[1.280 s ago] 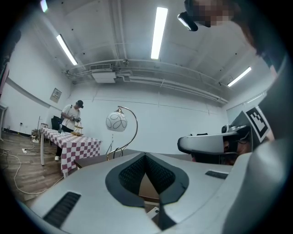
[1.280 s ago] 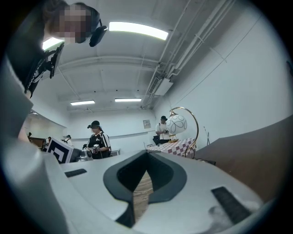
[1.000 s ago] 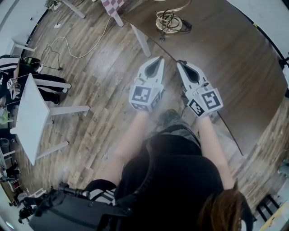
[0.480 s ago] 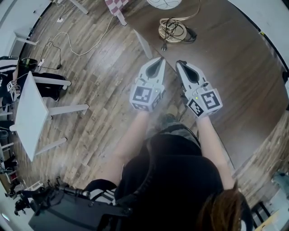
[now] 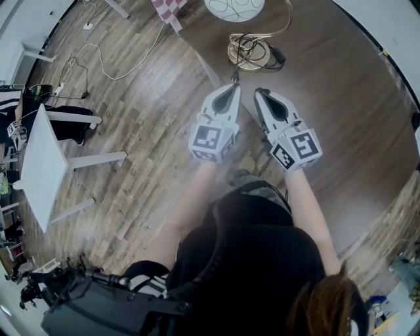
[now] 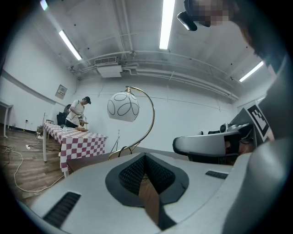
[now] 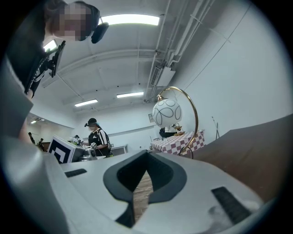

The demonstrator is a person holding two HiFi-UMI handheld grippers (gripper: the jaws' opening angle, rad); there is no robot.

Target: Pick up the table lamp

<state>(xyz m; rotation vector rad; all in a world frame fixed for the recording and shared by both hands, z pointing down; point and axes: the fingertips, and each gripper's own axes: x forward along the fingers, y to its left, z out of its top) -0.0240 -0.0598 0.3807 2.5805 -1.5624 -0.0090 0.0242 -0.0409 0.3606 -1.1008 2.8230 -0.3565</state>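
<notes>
**One lamp, two closed claws, a gap between them**

One table lamp point(image 5: 247, 52) stands at the far end of the single dark brown table point(image 5: 341, 98). It has one white globe shade point(image 5: 234, 6), one curved gold arm and one round gold base with the cord point(image 5: 261, 47) coiled on it. Two claws lie side by side, tips toward it: the left gripper point(image 5: 232, 85) and the right gripper point(image 5: 260, 92). Each has its jaws pressed together on nothing. The lamp's base sits near their tips on the far side, apart from both. To the left stand one white table point(image 5: 42, 164) and one checkered-cloth table point(image 6: 78, 137).
</notes>
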